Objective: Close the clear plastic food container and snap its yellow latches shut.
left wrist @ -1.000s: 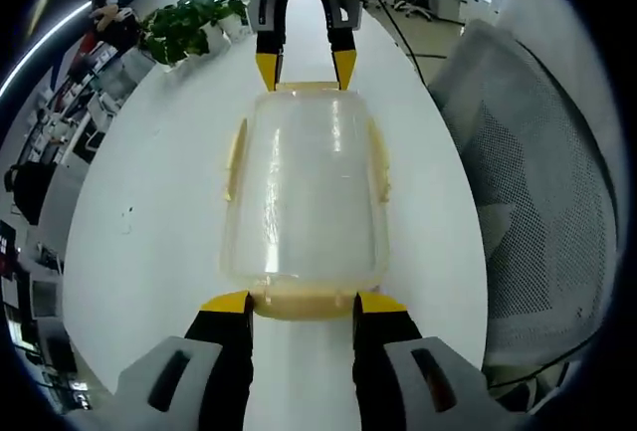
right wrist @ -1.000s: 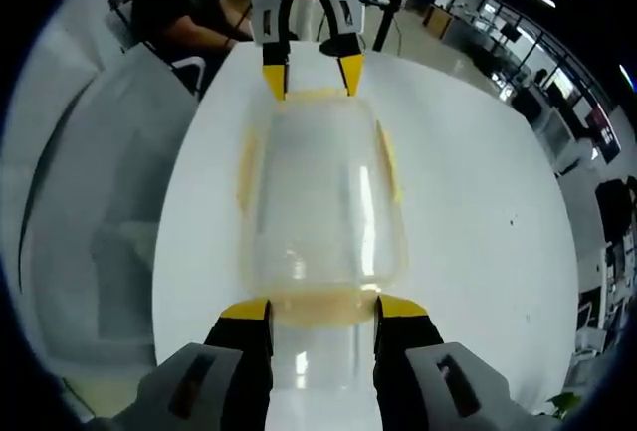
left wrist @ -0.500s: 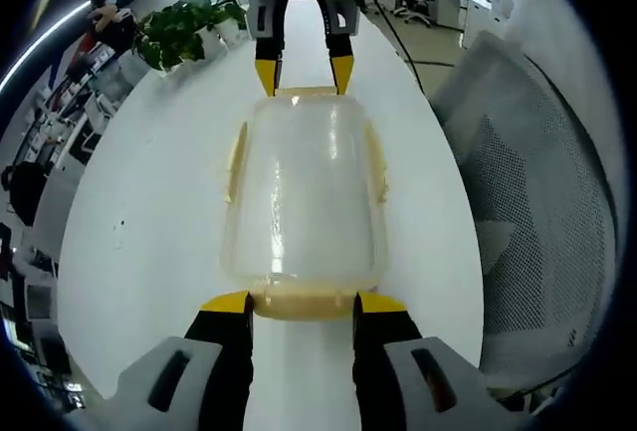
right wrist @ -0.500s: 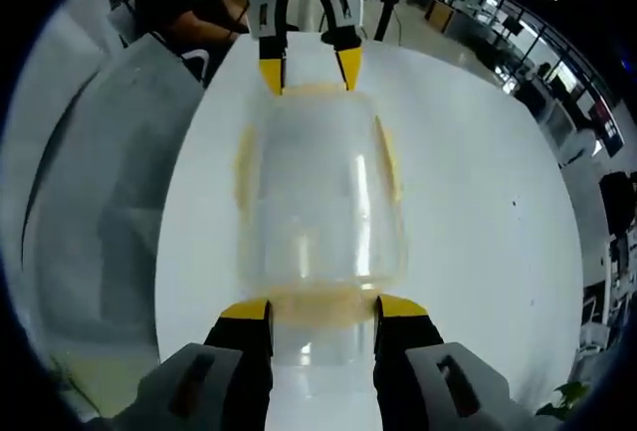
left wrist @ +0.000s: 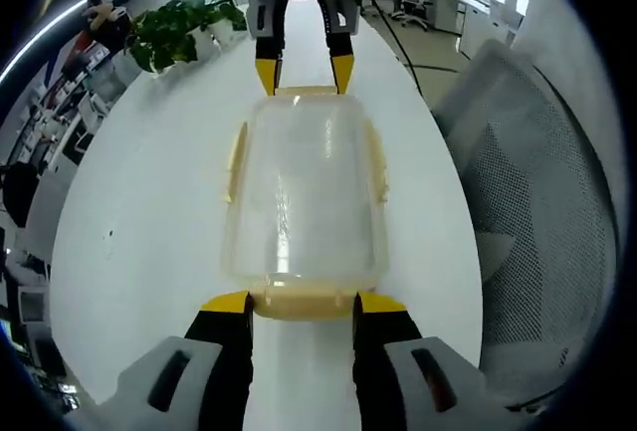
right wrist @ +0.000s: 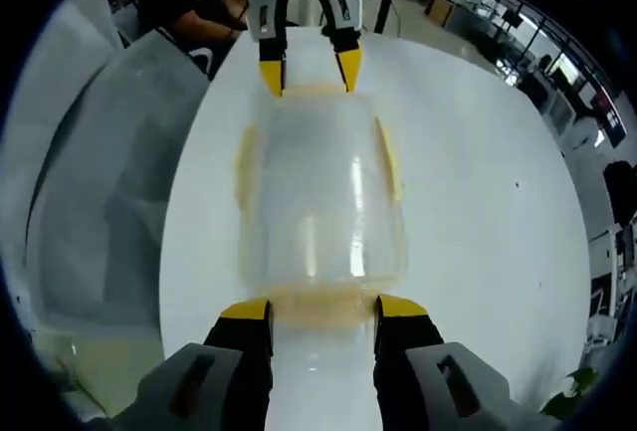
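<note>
The clear plastic container (left wrist: 304,192) lies lengthwise over the white table (left wrist: 149,212), its lid on top. Thin yellow side latches (left wrist: 236,157) run along both long sides. In the left gripper view my left gripper (left wrist: 304,304) is shut on the yellow end latch (left wrist: 304,306) nearest the camera. At the far end, my right gripper (left wrist: 304,68) holds the opposite end. The right gripper view mirrors this: the container (right wrist: 320,192) has my right gripper (right wrist: 323,310) shut on the near end latch (right wrist: 323,312). My left gripper (right wrist: 310,65) is at the far end.
A grey mesh chair (left wrist: 537,182) stands close to the table edge, seen again in the right gripper view as the chair (right wrist: 100,182). A potted plant (left wrist: 184,28) sits at the table's far end. A person (right wrist: 189,3) is behind the table.
The table and room have slid a little in both views, while the container keeps the same place between both grippers. Neither grip has changed.
</note>
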Demonstrator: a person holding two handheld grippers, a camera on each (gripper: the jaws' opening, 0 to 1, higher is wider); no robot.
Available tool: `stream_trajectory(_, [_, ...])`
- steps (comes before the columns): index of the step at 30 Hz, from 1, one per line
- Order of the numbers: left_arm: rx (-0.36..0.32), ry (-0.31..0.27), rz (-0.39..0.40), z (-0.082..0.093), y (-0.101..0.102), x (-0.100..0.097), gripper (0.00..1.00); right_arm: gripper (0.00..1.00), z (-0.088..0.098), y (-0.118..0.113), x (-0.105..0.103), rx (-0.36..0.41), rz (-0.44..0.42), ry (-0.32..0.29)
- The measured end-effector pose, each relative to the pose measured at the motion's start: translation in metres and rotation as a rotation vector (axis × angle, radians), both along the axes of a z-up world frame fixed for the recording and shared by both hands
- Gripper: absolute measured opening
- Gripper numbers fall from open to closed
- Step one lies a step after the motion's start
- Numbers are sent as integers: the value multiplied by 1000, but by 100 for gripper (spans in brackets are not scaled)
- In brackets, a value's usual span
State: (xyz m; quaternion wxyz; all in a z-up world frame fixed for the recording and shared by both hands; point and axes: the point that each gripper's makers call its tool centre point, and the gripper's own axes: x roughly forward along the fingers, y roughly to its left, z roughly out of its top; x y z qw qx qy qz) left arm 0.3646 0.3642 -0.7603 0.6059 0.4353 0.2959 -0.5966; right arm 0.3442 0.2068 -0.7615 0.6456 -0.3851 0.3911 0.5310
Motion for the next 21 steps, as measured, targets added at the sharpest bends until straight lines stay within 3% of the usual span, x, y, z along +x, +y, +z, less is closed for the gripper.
stream_trajectory(21, [-29,29,-14,-5,-31,-4,38,38,-4,-31,-4,-24,-8,34])
